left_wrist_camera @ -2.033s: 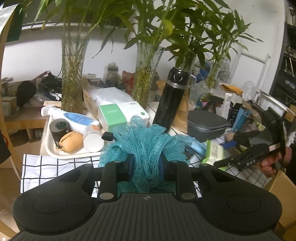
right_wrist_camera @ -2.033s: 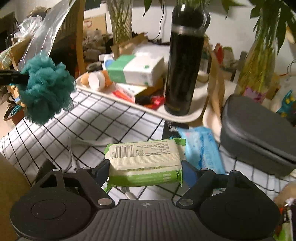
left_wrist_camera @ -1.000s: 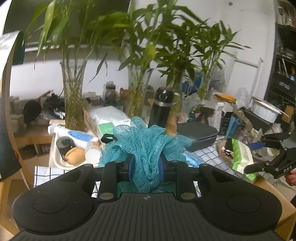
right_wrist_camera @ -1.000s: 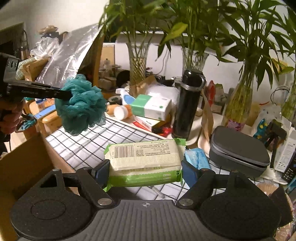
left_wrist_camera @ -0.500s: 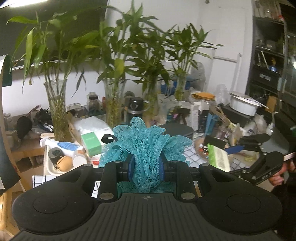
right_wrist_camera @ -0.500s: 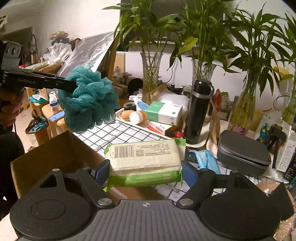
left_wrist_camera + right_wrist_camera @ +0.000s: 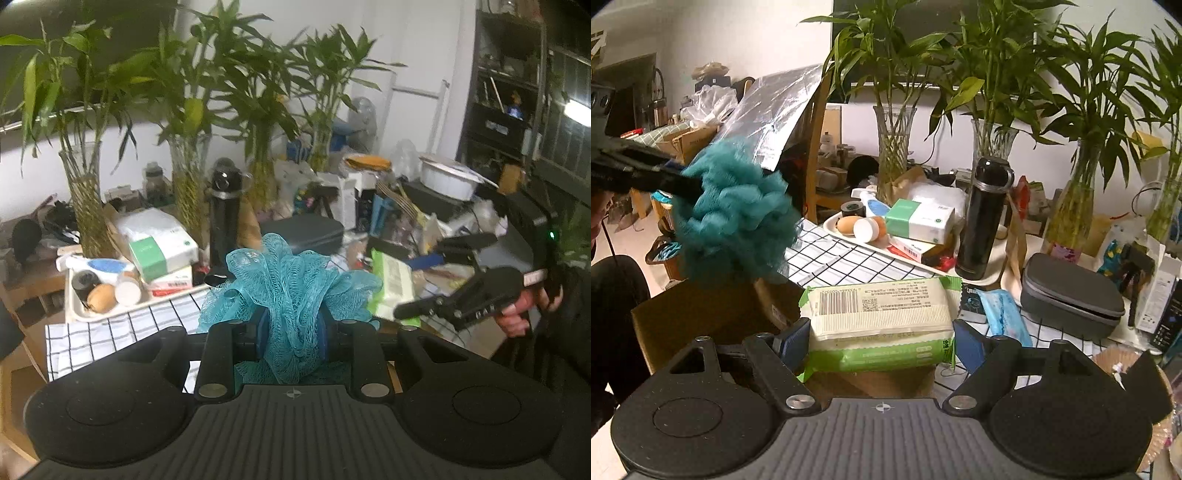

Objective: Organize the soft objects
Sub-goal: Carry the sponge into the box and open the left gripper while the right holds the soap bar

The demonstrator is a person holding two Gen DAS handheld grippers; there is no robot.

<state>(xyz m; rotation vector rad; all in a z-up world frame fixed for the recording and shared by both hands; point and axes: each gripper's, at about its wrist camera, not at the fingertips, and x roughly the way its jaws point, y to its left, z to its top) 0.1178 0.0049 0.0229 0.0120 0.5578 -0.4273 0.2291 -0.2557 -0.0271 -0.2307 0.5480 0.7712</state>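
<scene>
Right now the left gripper (image 7: 291, 338) is clamped on the teal mesh bath pouf (image 7: 291, 284), held above the cardboard box (image 7: 701, 317); the right gripper (image 7: 879, 341) squeezes the green-and-white tissue pack (image 7: 882, 314) over the box's edge

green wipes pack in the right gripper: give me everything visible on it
The wipes pack is a soft, pillow-shaped packet in plastic film: pale cream top face with a barcode and small print, green front face and crimped green end seals. It lies flat and level, lengthwise across the right gripper, whose blue pads press on its two ends. It is held in the air over an open cardboard box, touching nothing else. The left wrist view shows it edge-on.
</scene>
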